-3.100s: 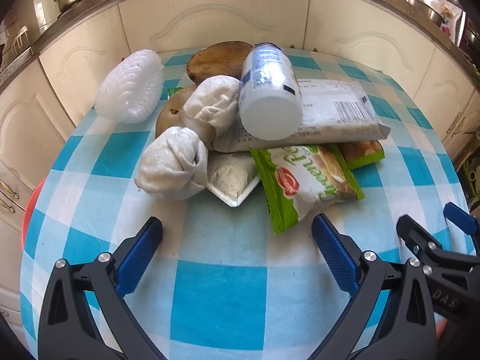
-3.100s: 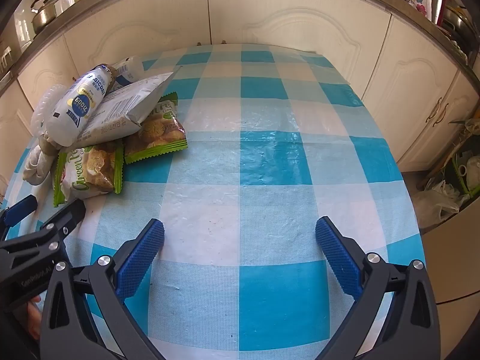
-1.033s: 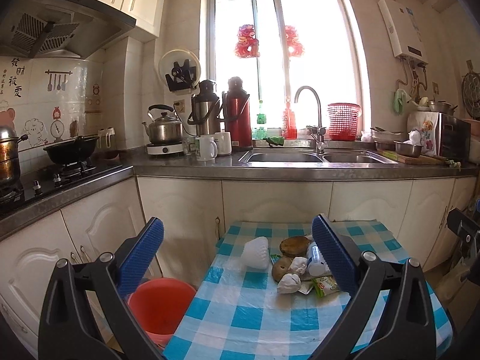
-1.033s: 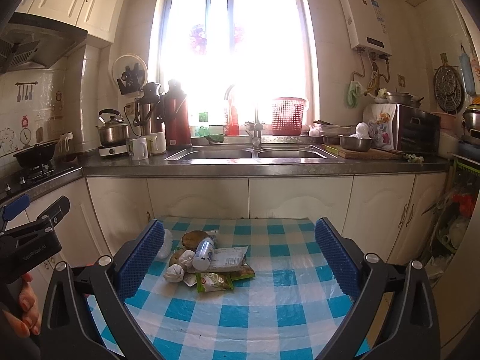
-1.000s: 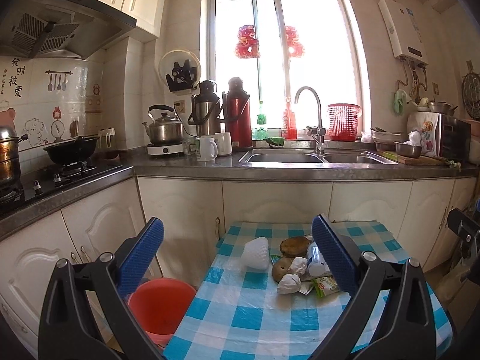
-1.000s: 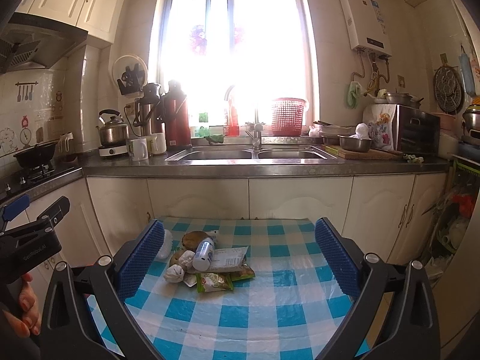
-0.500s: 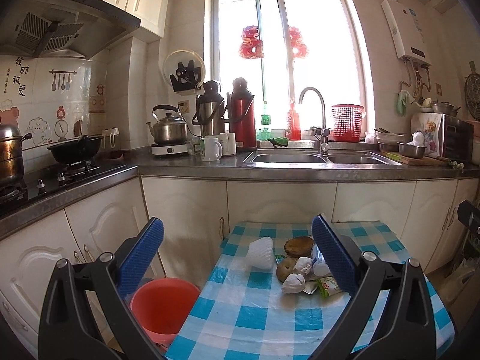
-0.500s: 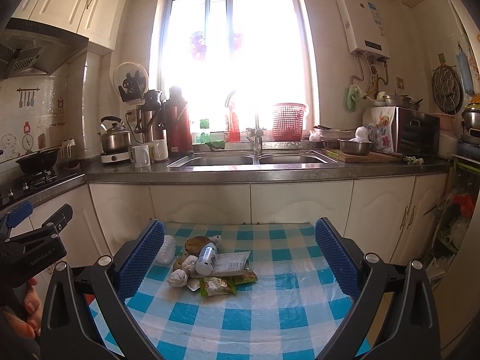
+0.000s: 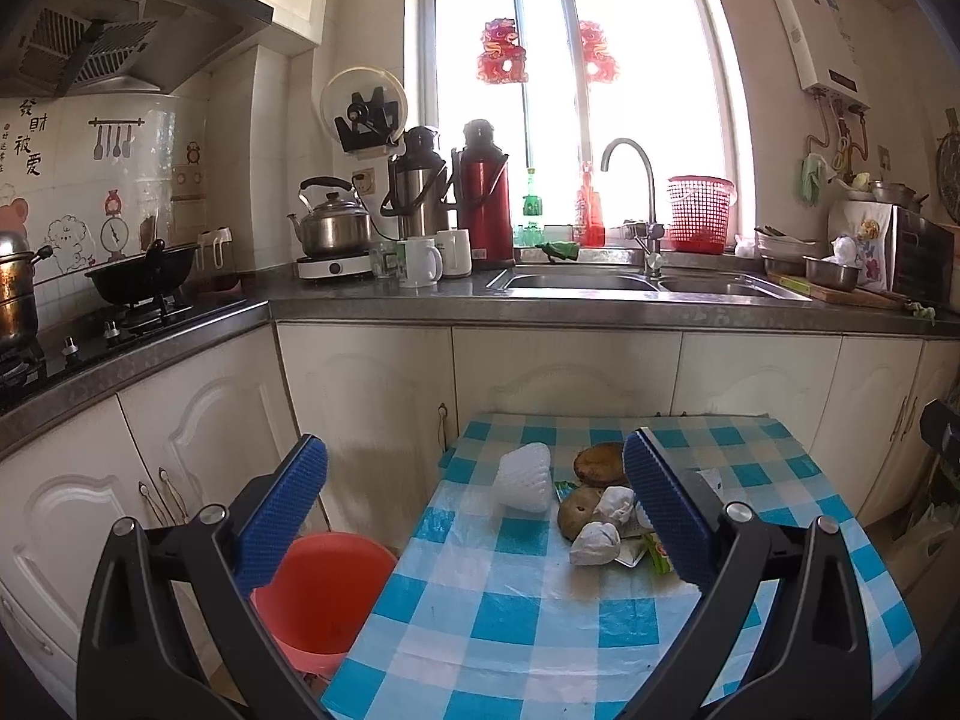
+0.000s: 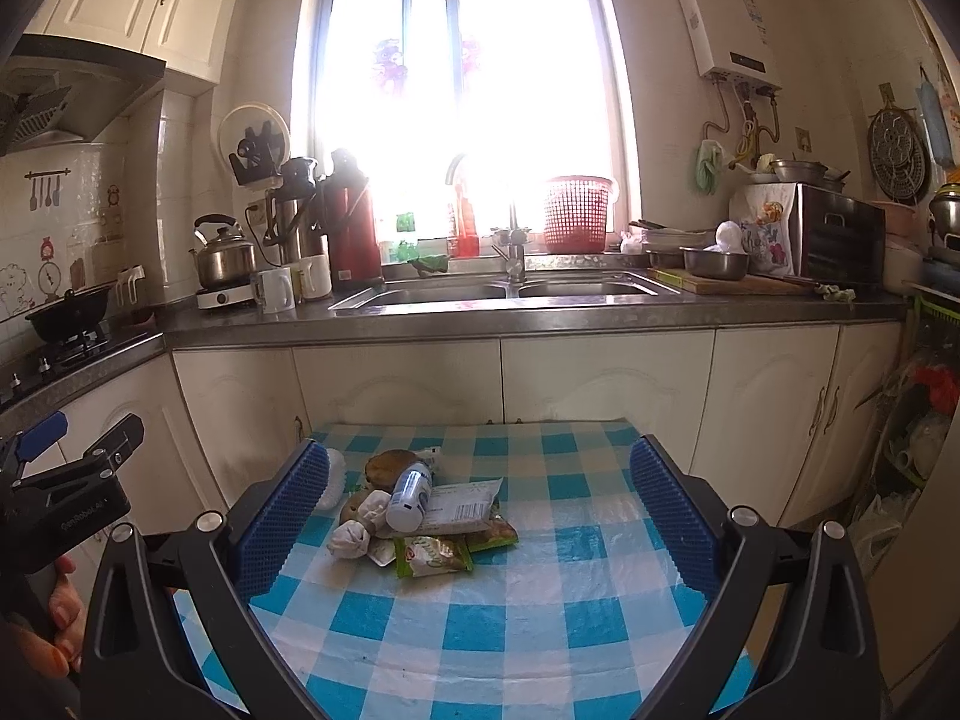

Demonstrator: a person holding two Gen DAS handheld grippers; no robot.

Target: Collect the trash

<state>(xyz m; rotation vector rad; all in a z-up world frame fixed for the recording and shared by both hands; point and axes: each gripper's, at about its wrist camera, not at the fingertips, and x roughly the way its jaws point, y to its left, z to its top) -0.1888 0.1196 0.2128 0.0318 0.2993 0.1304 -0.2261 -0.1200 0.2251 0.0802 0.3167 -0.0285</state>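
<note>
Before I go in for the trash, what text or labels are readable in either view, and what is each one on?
"发财被爱": black characters on the wall tiles left of the stove; the strokes are small, so this reading is tentative.
Green snack wrapper: a red logo and lettering, too small to read.
White packet: a barcode and print, unreadable.
White bottle: blue label, unreadable.
Left gripper's body: embossed lettering, too blurred.
Water heater: stickers, illegible.

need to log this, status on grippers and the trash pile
Left gripper and right gripper: jaws open, empty, held back from the table. Trash pile untouched on checked tablecloth. Red bucket beside the table. Nothing in the way.
</note>
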